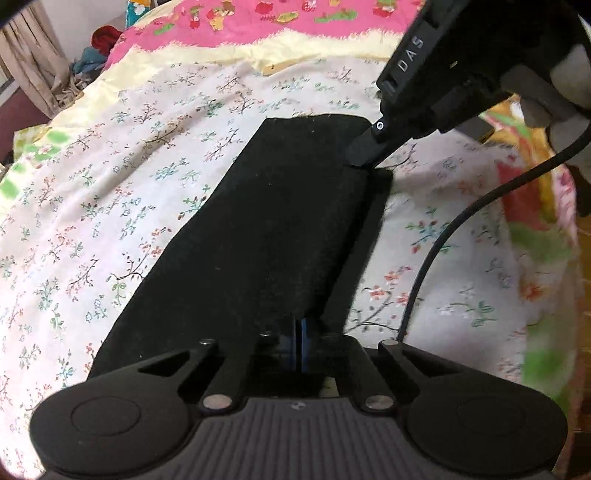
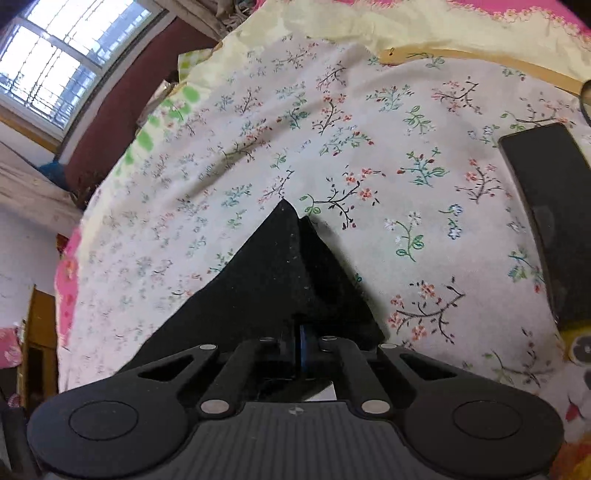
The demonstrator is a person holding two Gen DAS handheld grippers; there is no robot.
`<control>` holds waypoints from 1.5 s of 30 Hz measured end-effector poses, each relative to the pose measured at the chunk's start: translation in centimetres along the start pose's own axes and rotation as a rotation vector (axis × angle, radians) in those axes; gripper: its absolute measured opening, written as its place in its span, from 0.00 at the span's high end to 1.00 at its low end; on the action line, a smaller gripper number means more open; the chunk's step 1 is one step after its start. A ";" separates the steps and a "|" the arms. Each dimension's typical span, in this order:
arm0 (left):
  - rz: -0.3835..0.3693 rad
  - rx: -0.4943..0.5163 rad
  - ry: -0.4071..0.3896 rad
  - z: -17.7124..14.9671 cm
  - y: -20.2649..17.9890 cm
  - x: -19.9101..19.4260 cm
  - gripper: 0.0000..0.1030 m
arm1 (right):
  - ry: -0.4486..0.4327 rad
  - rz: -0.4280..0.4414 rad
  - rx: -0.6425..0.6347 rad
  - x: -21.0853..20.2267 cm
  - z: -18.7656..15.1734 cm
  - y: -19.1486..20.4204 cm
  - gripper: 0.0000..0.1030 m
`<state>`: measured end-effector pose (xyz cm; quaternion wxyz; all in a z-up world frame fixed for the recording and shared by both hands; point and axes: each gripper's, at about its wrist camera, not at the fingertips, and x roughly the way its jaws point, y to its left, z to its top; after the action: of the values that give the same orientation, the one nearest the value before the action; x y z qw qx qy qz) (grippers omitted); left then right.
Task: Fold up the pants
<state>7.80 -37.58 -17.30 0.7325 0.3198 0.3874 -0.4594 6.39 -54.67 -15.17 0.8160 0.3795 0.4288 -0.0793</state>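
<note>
Black pants (image 1: 266, 229) lie as a long folded strip on a floral bed sheet (image 1: 110, 192). At the strip's near end, my left gripper (image 1: 301, 332) is shut with the fabric's edge pinched between its fingers. My right gripper (image 1: 360, 153) comes in from the upper right and its tips are clamped on the strip's far right edge, where a second layer shows beneath. In the right wrist view a pointed corner of the pants (image 2: 269, 280) rises over the right gripper (image 2: 301, 339), which is shut on the cloth.
A black cable (image 1: 443, 236) hangs across the sheet at the right. A dark flat rectangular object (image 2: 550, 221) lies on the bed to the right. A pink patterned blanket (image 1: 258, 18) lies beyond, with a clothes heap (image 1: 96, 51) and a window (image 2: 55, 66) at the left.
</note>
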 end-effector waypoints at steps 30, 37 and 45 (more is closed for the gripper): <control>0.040 0.046 -0.036 -1.2 -1.1 -0.7 0.82 | 0.065 0.020 0.096 3.4 -0.1 -0.7 0.79; 0.067 0.011 -0.060 -1.6 -1.0 -0.9 0.76 | 0.094 0.007 0.161 2.9 -0.8 -1.6 0.80; 0.122 0.108 -0.031 -2.2 -2.5 1.2 0.69 | 0.068 0.028 0.193 5.3 -0.2 -1.2 0.75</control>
<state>5.25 -37.19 -19.72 0.7469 0.3747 0.3302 -0.4390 9.04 -54.33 -19.93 0.7616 0.4650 0.4412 -0.0958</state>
